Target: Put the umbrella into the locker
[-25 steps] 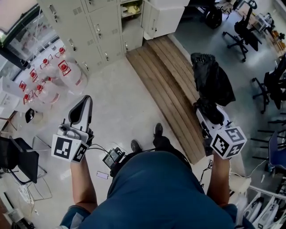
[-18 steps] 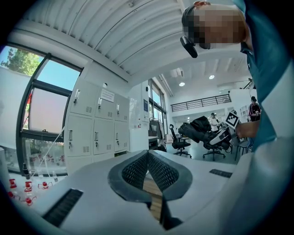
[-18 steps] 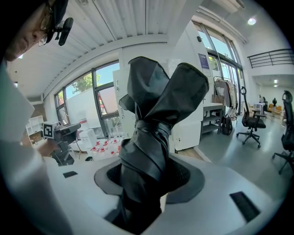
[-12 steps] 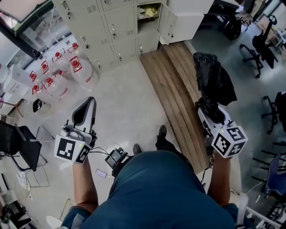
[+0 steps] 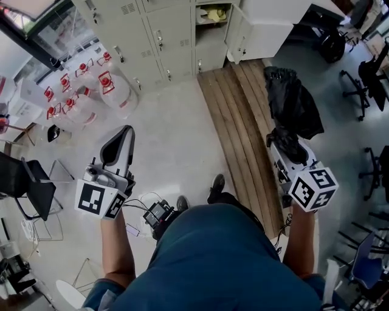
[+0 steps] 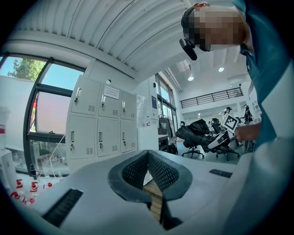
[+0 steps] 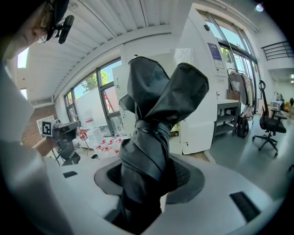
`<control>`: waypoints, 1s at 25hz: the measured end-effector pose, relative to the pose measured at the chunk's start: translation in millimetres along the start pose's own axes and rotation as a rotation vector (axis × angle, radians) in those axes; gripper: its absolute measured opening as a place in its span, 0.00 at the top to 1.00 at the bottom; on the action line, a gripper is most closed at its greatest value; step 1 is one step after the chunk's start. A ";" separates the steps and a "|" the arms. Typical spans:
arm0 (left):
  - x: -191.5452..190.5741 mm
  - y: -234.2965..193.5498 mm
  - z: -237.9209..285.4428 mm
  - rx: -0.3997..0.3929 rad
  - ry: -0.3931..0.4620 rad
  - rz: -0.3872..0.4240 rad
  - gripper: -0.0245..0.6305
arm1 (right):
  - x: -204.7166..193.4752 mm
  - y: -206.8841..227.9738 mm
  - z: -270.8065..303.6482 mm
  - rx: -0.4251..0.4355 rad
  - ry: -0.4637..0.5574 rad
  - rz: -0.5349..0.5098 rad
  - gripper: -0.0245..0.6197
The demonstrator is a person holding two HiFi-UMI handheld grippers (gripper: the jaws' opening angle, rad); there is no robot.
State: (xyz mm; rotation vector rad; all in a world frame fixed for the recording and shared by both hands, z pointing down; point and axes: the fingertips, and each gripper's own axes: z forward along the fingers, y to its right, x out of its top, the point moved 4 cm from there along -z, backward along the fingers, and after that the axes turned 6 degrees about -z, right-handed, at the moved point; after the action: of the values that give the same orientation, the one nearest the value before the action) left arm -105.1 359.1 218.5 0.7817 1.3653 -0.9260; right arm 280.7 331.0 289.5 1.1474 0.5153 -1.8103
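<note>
A folded black umbrella sticks out ahead of my right gripper, whose pads are shut on its lower part. In the right gripper view the umbrella fills the middle and hides most of the right gripper. My left gripper hovers over the pale floor with its pads pressed together on nothing, as the left gripper view also shows for the left gripper. Grey lockers stand ahead. One locker compartment is open, its white door swung to the right.
Several water jugs with red caps stand left of the lockers. A wooden plank platform runs along the floor beneath the right gripper. Office chairs are at the right, a black chair at the left.
The lockers and the open compartment have come nearer and shifted right in the head view. Both grippers have been carried forward. The grip on the umbrella is unchanged.
</note>
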 end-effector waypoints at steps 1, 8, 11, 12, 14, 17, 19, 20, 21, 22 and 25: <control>1.4 0.1 8.1 0.007 -0.002 0.000 0.93 | 3.6 7.5 6.0 0.007 -0.003 -0.001 0.64; 8.9 8.6 57.7 0.055 -0.017 0.008 0.93 | 25.0 58.8 38.1 0.057 -0.006 -0.011 0.64; 12.9 15.8 77.7 0.070 -0.023 0.017 0.93 | 31.2 79.2 45.8 0.076 -0.003 -0.016 0.64; 14.6 18.8 84.4 0.074 -0.023 0.021 0.93 | 32.7 86.1 48.0 0.081 -0.003 -0.019 0.64; 16.6 26.5 96.6 0.080 -0.023 0.028 0.93 | 33.4 100.4 52.2 0.086 -0.004 -0.025 0.64; 19.2 37.8 114.8 0.084 -0.026 0.038 0.93 | 35.4 120.8 57.7 0.094 -0.005 -0.032 0.64; 23.7 42.1 129.2 0.082 -0.031 0.045 0.93 | 42.4 132.1 61.3 0.103 -0.002 -0.034 0.64; 26.5 43.3 136.5 0.081 -0.033 0.048 0.93 | 46.5 136.7 63.6 0.108 -0.001 -0.035 0.64; 29.1 44.4 143.6 0.078 -0.033 0.050 0.93 | 50.0 140.9 66.0 0.112 0.001 -0.037 0.64; 30.9 45.8 150.1 0.074 -0.032 0.052 0.93 | 52.5 145.0 68.5 0.114 0.003 -0.037 0.64; 29.6 50.1 165.8 0.057 -0.033 0.055 0.93 | 53.6 155.1 74.8 0.112 0.010 -0.029 0.64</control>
State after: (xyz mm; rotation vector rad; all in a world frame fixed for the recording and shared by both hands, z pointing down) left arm 13.8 231.5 197.7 0.8397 1.2869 -0.9341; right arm 368.0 173.4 296.6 1.2310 0.4434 -1.8794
